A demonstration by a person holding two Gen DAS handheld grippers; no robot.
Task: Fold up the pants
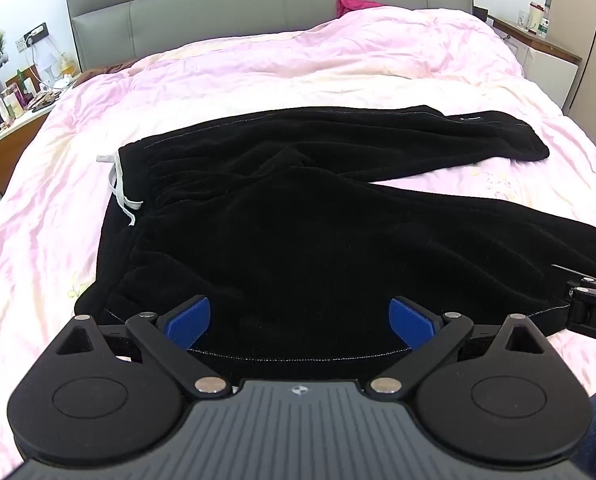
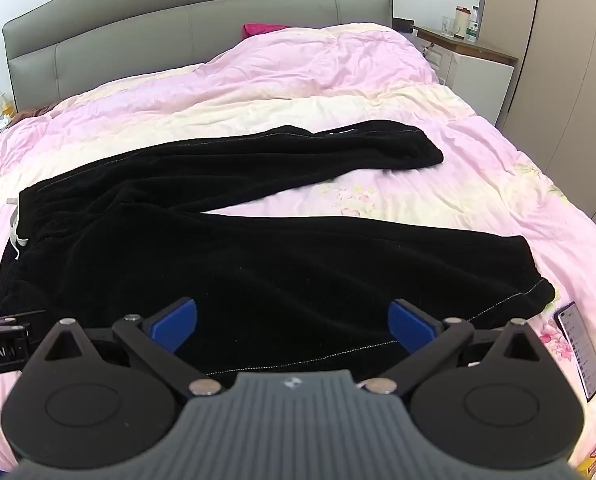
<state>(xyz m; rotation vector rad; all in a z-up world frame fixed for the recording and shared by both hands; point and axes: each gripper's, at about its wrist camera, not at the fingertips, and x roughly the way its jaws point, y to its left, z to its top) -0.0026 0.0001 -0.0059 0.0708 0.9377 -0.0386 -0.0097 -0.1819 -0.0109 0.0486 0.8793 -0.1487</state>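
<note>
The black pants are lying spread across the pink duvet on the bed, waistband and white drawstring toward its left side, legs splaying rightward. The left gripper and right gripper are hovering over the pants' near edge, fingers spread wide, gripping nothing; a phone is lying beside the near leg's cuff

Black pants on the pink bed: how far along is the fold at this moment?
Done: the black velvety pants lie spread flat on the pink quilt, legs splayed apart, white drawstring at the waistband end. In hand: nothing is gripped; the left gripper and right gripper sit open over the near leg's edge. Left: every fold, starting with bringing one leg onto the other.
</note>
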